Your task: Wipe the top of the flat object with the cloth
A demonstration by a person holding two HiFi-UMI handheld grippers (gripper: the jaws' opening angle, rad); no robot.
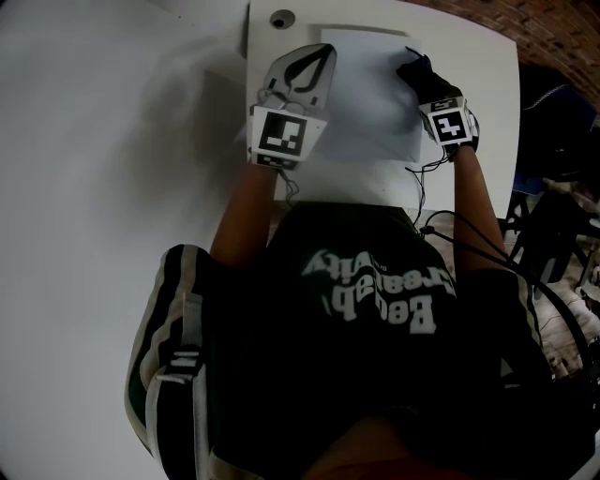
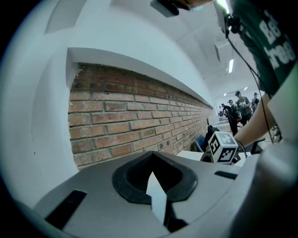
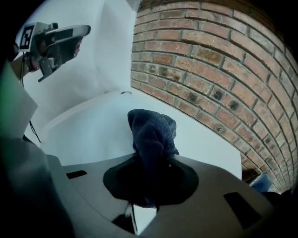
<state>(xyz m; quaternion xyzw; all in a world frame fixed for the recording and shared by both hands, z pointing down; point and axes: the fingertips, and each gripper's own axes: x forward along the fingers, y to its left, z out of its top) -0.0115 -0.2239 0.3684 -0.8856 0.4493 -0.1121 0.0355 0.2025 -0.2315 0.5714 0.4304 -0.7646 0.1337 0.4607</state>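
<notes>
The flat object is a white sheet (image 1: 375, 108) lying on the white table (image 1: 473, 66). My left gripper (image 1: 305, 64) sits at the sheet's left edge. In the left gripper view a thin white edge (image 2: 157, 197) shows pinched between the jaws of the left gripper (image 2: 156, 186), which is shut. My right gripper (image 1: 419, 82) is at the sheet's far right corner, shut on a dark blue cloth (image 1: 412, 67). In the right gripper view the cloth (image 3: 151, 132) bunches out past the jaws over the white surface. Whether it touches the surface I cannot tell.
A round grommet (image 1: 281, 19) is set in the table's far left corner. A brick wall (image 3: 219, 69) runs behind the table. Dark chairs and gear (image 1: 553, 112) stand to the right. Cables (image 1: 469, 234) trail from the right gripper past the person's shirt.
</notes>
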